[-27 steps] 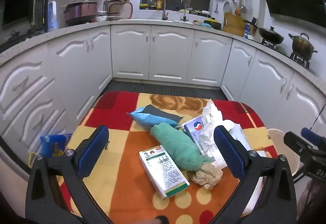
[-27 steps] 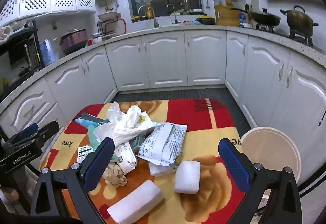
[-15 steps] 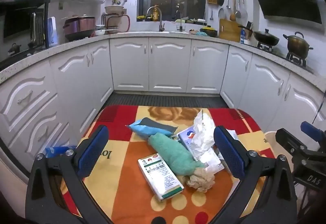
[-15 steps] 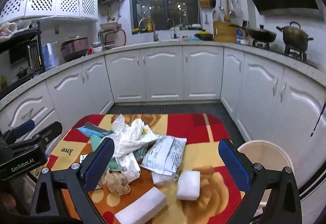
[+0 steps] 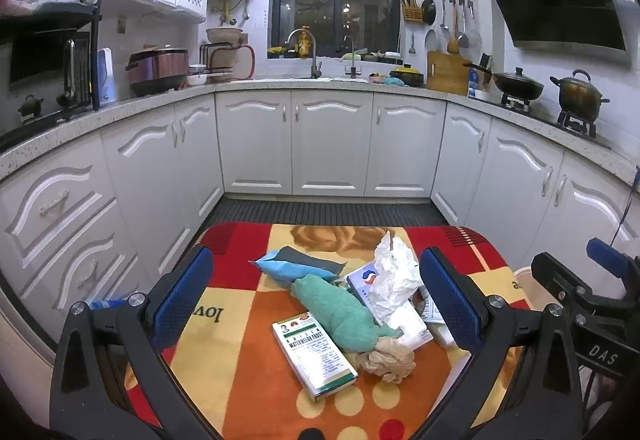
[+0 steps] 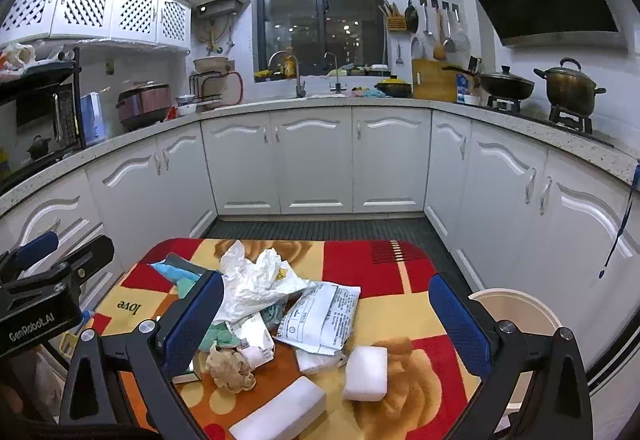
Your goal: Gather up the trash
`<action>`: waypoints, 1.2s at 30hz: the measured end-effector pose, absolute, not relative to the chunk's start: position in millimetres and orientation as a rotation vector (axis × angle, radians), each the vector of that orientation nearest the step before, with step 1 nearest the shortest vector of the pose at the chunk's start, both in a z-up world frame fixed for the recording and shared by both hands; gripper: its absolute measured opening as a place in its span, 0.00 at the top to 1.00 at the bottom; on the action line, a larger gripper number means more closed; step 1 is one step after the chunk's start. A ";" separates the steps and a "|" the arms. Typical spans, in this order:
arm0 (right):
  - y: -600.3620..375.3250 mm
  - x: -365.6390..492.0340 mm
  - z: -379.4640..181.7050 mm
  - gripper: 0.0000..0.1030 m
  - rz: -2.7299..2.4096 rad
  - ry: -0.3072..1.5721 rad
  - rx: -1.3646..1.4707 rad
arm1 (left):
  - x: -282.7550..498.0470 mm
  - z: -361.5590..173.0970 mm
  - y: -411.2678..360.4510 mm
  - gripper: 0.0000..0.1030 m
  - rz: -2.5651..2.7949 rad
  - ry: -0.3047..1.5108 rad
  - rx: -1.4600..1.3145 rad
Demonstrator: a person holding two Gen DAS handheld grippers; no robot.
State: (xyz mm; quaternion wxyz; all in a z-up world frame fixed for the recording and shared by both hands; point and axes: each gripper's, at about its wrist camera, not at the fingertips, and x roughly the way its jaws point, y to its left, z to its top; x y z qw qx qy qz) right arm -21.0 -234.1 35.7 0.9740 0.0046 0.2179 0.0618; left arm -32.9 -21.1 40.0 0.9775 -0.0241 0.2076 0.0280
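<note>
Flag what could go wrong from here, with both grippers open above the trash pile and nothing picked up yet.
1. The crumpled white plastic bag lies over other scraps; pinching it may drag neighbours off the table.
2. The white foam blocks sit near the table's front edge; a nudge from the right gripper could push them off.
3. The bin stands beside and below the table, so a release short of it would likely miss.

The tablecloth (image 5: pixel 240 352) looks like soft, matt fabric. On it, at 12 o'clock from the glossy cardboard box (image 5: pixel 314 354), lies a rough green cloth (image 5: pixel 340 310). The white bag (image 6: pixel 256 286) is thin crinkled plastic; the foam blocks (image 6: pixel 366 372) look matt.
</note>
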 end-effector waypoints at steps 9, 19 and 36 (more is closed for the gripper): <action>-236.8 -20.0 38.5 0.01 0.107 0.427 0.006 | -34.6 38.2 -24.1 0.01 0.053 0.421 -0.052; -238.1 -19.3 38.4 0.01 0.104 0.432 0.002 | -36.0 36.1 -25.6 0.01 0.051 0.424 -0.052; -241.1 -18.1 38.8 0.01 0.096 0.432 -0.001 | -37.7 35.4 -29.4 0.01 0.045 0.426 -0.056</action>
